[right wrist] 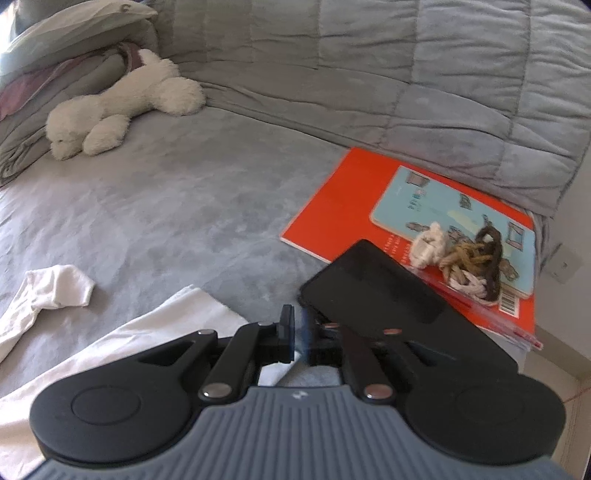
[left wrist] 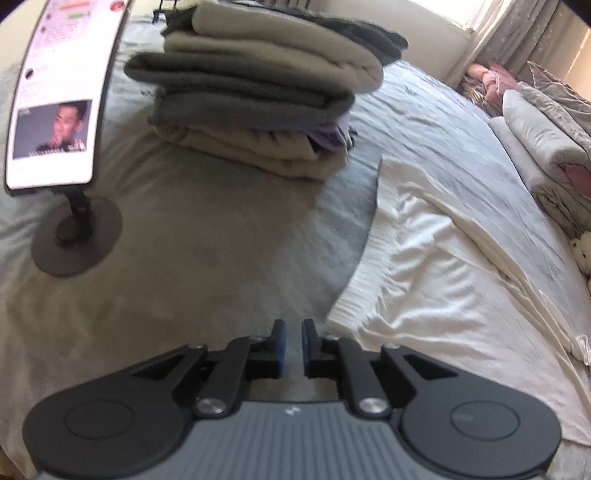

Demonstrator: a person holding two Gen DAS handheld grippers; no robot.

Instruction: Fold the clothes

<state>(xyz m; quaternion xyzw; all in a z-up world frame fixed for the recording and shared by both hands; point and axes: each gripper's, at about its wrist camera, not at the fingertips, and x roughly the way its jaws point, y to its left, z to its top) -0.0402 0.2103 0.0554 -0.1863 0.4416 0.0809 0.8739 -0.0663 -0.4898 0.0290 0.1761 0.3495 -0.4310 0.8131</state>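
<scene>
On the bed (left wrist: 184,280), white garment (left wrist: 436,266) spread flat beside folded stack (left wrist: 255,96). Left gripper (left wrist: 293,341) and right gripper (right wrist: 298,332): jaws slightly apart, empty. Likely between folds; next, regrip an edge.

Daylight from the window (left wrist: 491,14) — soft blur, fisheye bending at edges.

Left hand-held gripper (left wrist: 293,332) tilts downward, jaws slightly apart, nothing between them; right hand-held gripper (right wrist: 300,325) likewise.
</scene>
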